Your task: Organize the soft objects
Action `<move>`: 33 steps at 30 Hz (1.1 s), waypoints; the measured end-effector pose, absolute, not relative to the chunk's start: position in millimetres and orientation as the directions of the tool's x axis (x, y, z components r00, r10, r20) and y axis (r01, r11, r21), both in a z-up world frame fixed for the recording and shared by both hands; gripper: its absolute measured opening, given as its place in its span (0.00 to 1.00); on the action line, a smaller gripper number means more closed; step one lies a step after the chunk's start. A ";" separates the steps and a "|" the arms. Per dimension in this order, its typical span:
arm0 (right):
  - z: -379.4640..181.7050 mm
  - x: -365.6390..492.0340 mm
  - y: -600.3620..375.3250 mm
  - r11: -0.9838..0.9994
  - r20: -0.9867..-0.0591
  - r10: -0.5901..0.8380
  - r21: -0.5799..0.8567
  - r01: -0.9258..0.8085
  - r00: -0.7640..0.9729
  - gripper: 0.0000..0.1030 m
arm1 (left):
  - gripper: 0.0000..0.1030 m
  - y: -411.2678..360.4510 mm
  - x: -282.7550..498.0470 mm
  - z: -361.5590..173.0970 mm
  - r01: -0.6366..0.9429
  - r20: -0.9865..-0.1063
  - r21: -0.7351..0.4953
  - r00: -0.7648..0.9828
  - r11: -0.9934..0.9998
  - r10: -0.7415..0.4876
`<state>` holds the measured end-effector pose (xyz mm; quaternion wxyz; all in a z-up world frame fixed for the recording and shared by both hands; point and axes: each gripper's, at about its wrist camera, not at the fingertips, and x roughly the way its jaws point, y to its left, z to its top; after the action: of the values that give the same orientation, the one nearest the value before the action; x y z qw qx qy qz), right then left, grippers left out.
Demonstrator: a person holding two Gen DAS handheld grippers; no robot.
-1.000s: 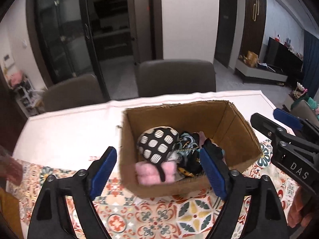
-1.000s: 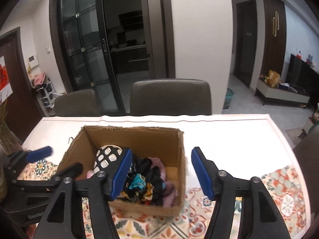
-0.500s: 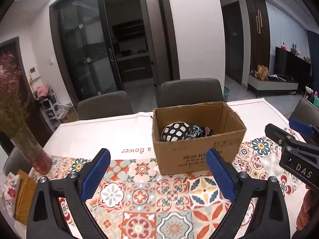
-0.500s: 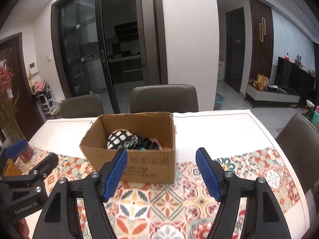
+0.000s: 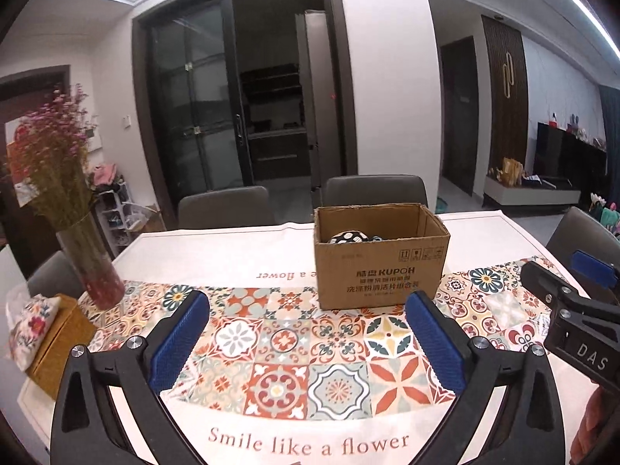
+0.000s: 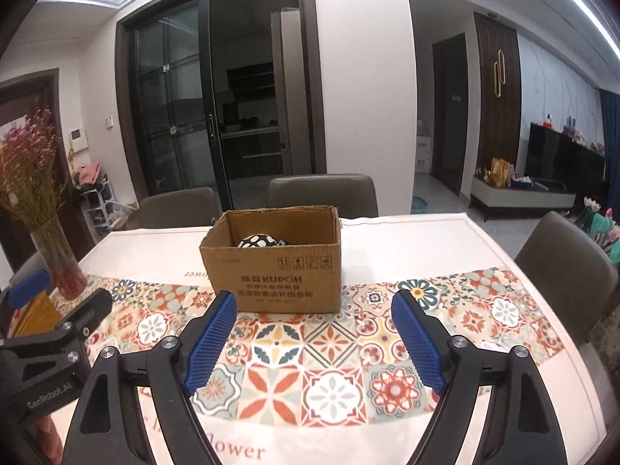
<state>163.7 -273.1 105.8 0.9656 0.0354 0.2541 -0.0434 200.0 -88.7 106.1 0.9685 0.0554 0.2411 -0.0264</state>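
Note:
A brown cardboard box [image 5: 381,271] [image 6: 277,267] stands on the tiled tablecloth, well beyond both grippers. Over its rim shows a black-and-white spotted soft item [image 5: 348,237] [image 6: 256,241]; the other soft things inside are mostly hidden by the front wall. My left gripper [image 5: 306,333] hangs above the near part of the table, its jaws opening wide with nothing between them. My right gripper [image 6: 314,333] is likewise back from the box, jaws opening and empty. Each gripper appears at the edge of the other's view.
A glass vase of dried pink flowers [image 5: 91,267] [image 6: 58,259] stands at the table's left, with a yellow box and floral cloth [image 5: 42,333] beside it. Grey chairs [image 5: 376,193] [image 6: 569,267] ring the table [image 5: 232,248]. A hand shows at the lower right corner.
Both grippers pulled back and rose away from the box, which now looks small and distant. Their jaws spread wider. The soft items stayed in the box.

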 end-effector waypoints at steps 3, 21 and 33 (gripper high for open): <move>104.3 142.8 -266.8 0.994 -0.476 -0.079 0.029 0.106 0.876 0.81 | 1.00 -85.0 180.2 104.4 0.070 -0.457 0.095 0.889 0.993 -0.019; 69.8 59.1 -266.6 0.992 -0.453 -0.074 0.058 0.113 0.888 0.81 | 1.00 -75.3 97.2 70.3 0.093 -0.411 0.066 0.910 0.993 -0.057; 66.4 39.6 -255.2 0.996 -0.423 -0.066 0.033 0.089 0.904 0.81 | 1.00 -63.7 80.5 56.6 0.076 -0.423 0.052 0.905 0.996 -0.047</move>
<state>39.6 -255.2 66.4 0.9752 0.0259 0.2160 -0.0397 80.5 -63.7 56.6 0.9754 0.0337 0.2158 -0.0315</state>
